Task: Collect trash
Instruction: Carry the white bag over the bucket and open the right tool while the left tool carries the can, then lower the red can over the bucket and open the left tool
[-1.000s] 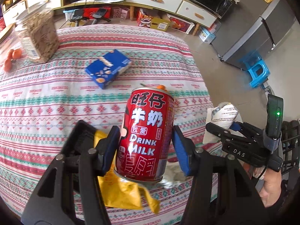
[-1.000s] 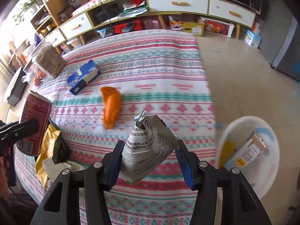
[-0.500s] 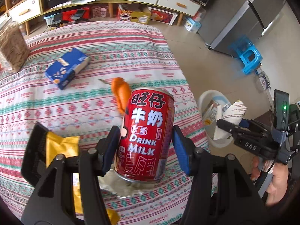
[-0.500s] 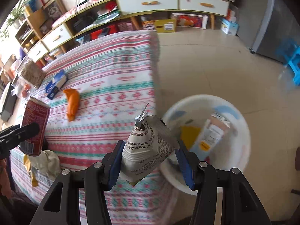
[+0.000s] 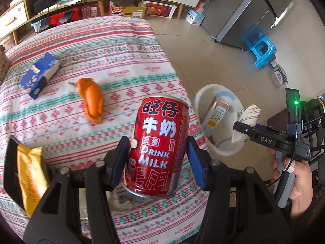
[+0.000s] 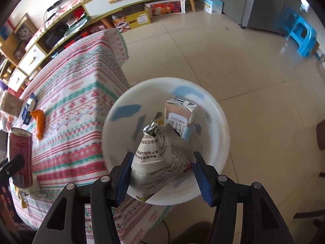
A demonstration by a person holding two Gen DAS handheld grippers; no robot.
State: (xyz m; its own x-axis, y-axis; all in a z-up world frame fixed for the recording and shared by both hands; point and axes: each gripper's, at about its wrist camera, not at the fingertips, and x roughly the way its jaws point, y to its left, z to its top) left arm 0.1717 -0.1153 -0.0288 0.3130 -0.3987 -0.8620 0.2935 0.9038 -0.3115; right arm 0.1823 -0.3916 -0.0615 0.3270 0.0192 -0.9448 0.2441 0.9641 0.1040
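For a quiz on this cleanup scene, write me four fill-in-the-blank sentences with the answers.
1. The left gripper holds a red milk ____.
2. The right gripper holds a crumpled wrapper above the white ____.
3. A carton lies ____ the white bin.
4. The box on the tablecloth is ____.

Answers: can; bin; inside; blue

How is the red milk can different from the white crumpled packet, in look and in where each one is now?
The red milk can is a rigid, smooth cylinder; the white crumpled packet is soft and creased. The can hangs above the striped tablecloth; the packet hangs over the white bin on the floor. The can sits between the left tool's pads, the packet in the right tool. Both are lifted.
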